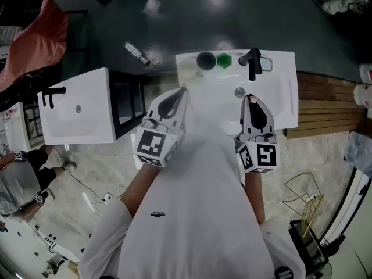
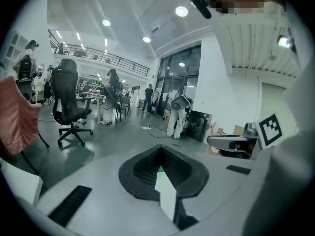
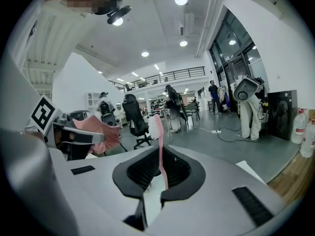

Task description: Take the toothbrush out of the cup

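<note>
The right gripper [image 3: 159,154] is clenched on a pink toothbrush [image 3: 158,132]: in the right gripper view the thin handle is pinched between the two dark pads and the bristled head stands up above the jaws, tilted a little to the left. In the head view this right gripper [image 1: 250,97] is held out over a white washbasin [image 1: 279,97], its tip close to the drain, while the dark cup [image 1: 206,60] stands on the basin's back rim, apart from the gripper, so the toothbrush is out of the cup. Just right of the cup sits a small green object [image 1: 224,60], and right of that a black faucet [image 1: 253,64]; a pale round thing [image 1: 187,69] lies just left of the cup. The left gripper [image 1: 181,90] reaches toward the basin's left edge, below the cup; in the left gripper view the left gripper [image 2: 160,154] has its jaws drawn together with nothing between them. Both grippers are held by a person in a white shirt [image 1: 197,214]. A second white basin [image 1: 81,109] with its own black faucet stands well to the left, and a pink cloth [image 1: 32,45] hangs beyond it
</note>
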Tool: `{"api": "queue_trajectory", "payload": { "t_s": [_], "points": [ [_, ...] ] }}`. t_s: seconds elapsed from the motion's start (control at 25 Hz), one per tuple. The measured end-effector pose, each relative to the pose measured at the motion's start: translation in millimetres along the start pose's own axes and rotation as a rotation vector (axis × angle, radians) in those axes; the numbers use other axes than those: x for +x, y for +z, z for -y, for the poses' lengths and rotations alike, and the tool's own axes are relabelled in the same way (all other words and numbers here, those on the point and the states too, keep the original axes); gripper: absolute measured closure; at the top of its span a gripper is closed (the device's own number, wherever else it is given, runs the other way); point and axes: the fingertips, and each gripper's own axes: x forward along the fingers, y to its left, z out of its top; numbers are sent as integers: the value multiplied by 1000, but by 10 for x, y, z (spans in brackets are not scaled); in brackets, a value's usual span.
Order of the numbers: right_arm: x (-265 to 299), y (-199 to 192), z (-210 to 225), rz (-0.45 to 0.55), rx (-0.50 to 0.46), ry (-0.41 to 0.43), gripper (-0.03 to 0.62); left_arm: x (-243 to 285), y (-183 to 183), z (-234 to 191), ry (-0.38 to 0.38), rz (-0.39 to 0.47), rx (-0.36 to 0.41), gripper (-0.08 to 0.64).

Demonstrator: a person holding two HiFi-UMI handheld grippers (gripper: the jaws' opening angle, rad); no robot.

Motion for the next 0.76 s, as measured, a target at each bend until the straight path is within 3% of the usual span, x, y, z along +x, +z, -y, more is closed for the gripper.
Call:
{"api": "queue_trajectory", "payload": {
  "t_s": [0.76],
  "points": [
    [16, 59, -50, 4, -9, 2, 577, -15, 44, 40, -18, 13, -8, 557]
  ]
}}
